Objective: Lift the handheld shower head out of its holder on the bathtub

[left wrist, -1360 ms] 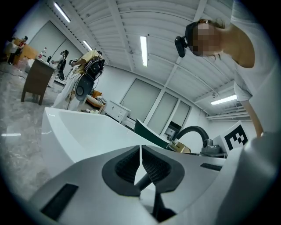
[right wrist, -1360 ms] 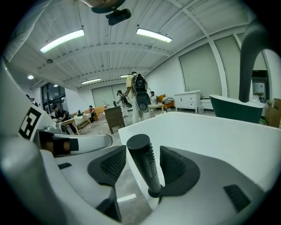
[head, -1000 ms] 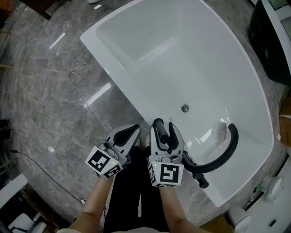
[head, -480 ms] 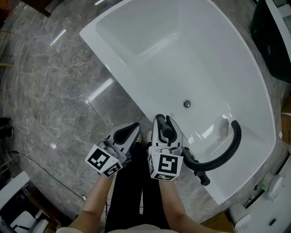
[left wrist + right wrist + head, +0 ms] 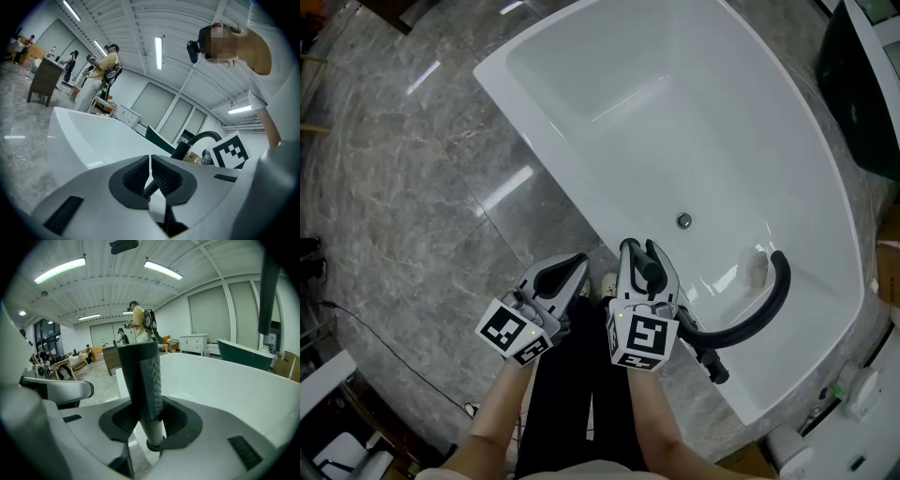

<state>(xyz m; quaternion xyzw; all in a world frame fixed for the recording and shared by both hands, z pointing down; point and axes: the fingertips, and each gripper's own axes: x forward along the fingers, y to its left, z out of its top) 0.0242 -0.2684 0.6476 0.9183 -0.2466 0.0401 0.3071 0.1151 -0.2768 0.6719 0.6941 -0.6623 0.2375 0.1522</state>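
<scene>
Right gripper view: the handheld shower head (image 5: pixel 143 385) is clamped upright between the ribbed pads of the right gripper (image 5: pixel 140 420), whose jaws have just been closing and are now held partway open by the black handle. Its lower end is seated in a dark round collar. From the head view, it is seen at the near rim of the white bathtub (image 5: pixel 517 105), just beside the curved black faucet (image 5: pixel 784 281). The left gripper (image 5: pixel 577 267) is held closed and empty over the floor, beside the tub.
</scene>
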